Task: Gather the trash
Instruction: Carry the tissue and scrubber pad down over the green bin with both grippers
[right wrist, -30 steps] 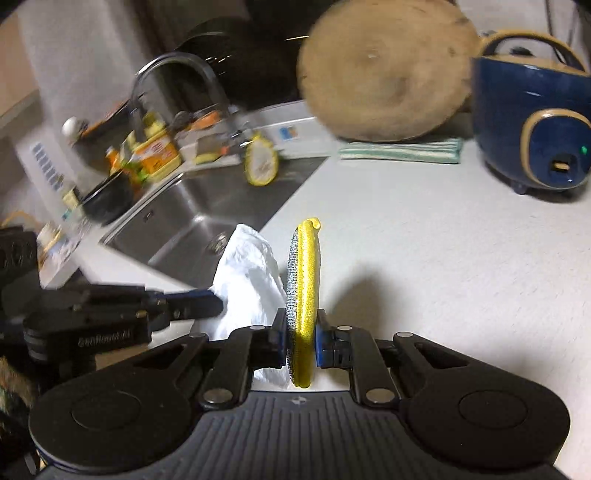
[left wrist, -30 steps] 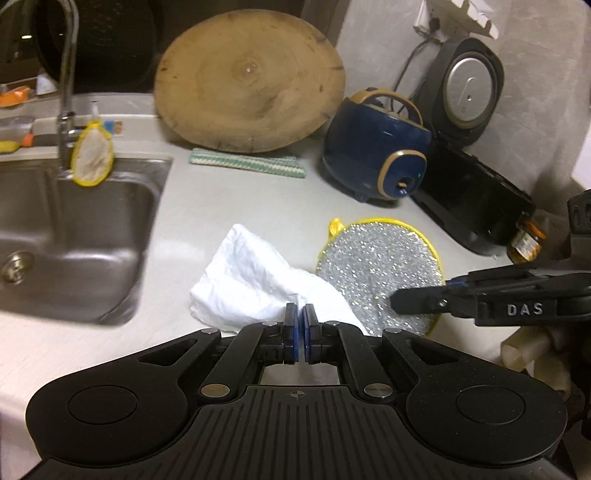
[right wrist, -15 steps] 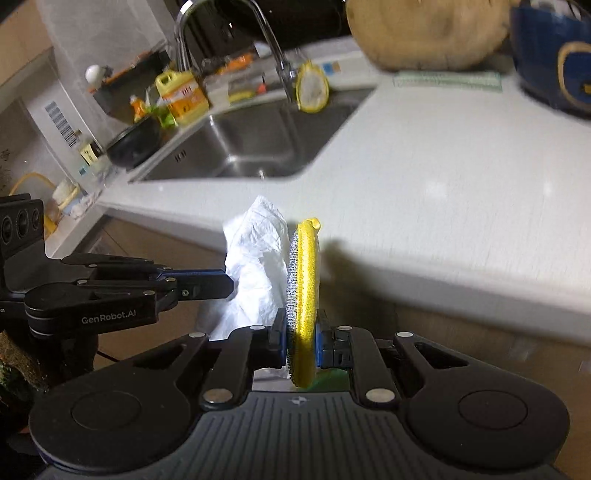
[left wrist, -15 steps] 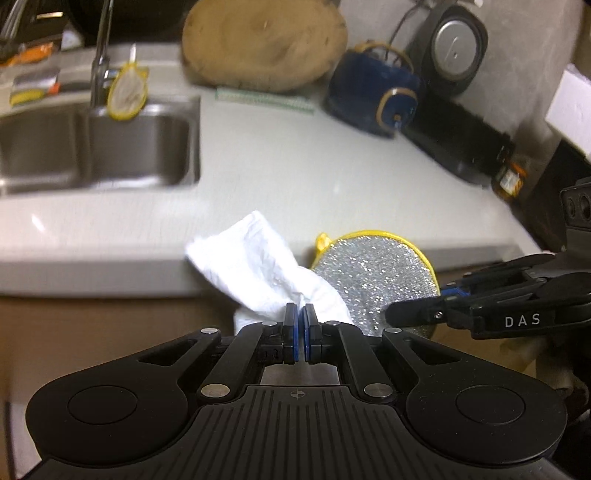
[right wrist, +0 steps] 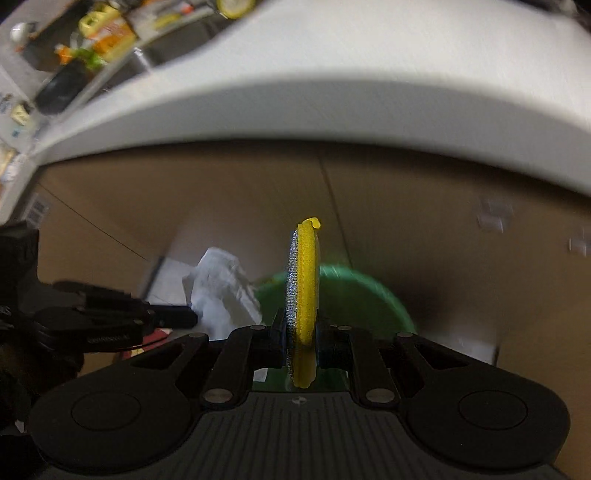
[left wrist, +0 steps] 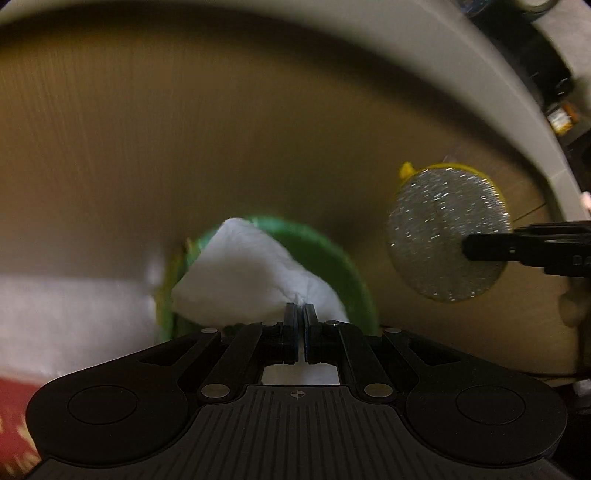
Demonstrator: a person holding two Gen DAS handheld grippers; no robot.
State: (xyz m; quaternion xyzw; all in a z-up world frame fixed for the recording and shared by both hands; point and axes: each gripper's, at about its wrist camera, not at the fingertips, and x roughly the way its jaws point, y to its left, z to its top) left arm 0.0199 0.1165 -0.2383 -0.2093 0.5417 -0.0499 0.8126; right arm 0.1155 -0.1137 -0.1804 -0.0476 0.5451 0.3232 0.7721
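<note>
My left gripper point(left wrist: 299, 308) is shut on a crumpled white paper towel point(left wrist: 251, 277) and holds it over a green bin point(left wrist: 343, 266) below the counter. My right gripper point(right wrist: 301, 325) is shut on a round silver scouring pad with a yellow rim point(right wrist: 304, 295), held edge-on above the same green bin point(right wrist: 362, 295). In the left wrist view the pad point(left wrist: 447, 236) hangs to the right of the towel, with the right gripper's finger point(left wrist: 491, 249) on it. In the right wrist view the towel point(right wrist: 221, 288) and left gripper point(right wrist: 184, 317) are at the left.
The white counter edge point(right wrist: 332, 103) curves overhead, with brown cabinet doors point(right wrist: 424, 221) behind the bin. Bottles and clutter point(right wrist: 103, 33) stand by the sink at upper left. A jar point(left wrist: 561, 116) sits at the far right. Something red point(left wrist: 14, 417) lies at lower left.
Both grippers have dropped from counter height to below the counter edge, carrying the towel and pad. The green bin has come into view beneath them. Both views are motion-blurred.
</note>
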